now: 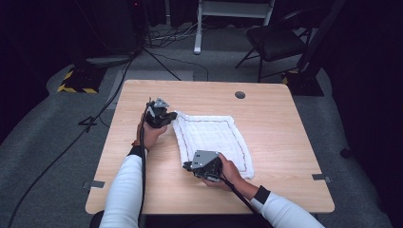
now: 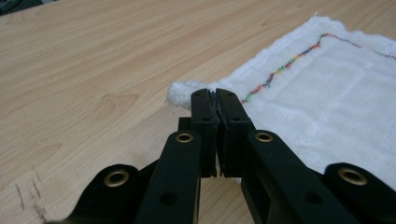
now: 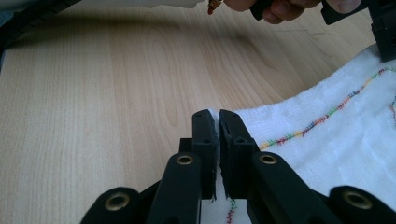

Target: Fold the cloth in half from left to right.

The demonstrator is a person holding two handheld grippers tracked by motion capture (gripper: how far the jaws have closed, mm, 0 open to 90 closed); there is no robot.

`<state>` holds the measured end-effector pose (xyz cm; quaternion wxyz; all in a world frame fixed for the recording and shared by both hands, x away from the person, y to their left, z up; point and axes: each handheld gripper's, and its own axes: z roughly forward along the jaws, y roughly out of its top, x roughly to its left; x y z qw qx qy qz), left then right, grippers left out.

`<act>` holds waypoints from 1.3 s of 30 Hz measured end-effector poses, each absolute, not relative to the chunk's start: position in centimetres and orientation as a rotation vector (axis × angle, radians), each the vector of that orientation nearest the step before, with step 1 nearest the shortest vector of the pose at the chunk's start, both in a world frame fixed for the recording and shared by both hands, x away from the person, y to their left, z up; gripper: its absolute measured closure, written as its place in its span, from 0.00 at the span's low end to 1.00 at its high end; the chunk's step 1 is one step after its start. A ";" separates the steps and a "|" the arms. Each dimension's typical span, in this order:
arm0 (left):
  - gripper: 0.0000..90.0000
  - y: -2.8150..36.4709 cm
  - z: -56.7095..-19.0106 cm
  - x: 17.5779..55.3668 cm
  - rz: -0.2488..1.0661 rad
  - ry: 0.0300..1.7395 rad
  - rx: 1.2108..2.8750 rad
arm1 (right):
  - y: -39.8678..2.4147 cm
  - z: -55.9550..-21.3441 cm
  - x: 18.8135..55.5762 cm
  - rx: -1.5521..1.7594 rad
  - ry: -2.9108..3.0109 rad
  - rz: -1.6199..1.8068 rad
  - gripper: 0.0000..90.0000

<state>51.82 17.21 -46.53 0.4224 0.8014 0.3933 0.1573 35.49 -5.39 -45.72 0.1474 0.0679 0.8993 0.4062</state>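
High view: a white cloth with multicoloured stitching along its border lies flat on the wooden table, right of centre. The left gripper sits at the cloth's far left corner, the right gripper at its near left corner — both at the cloth's left edge. In the left gripper view the jaws are pinched on that corner, a tuft poking out; in the right gripper view cloth is clamped between the closed jaws.
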 end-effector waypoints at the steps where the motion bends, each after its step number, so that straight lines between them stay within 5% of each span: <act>1: 0.97 17.0 -46.4 51.8 0.403 0.978 2.005 | -5.6 -45.6 35.5 0.196 2.583 1.165 0.95; 39: 0.97 4.9 -44.5 53.8 0.423 0.796 2.079 | -18.2 -42.8 35.0 0.520 2.425 1.210 0.95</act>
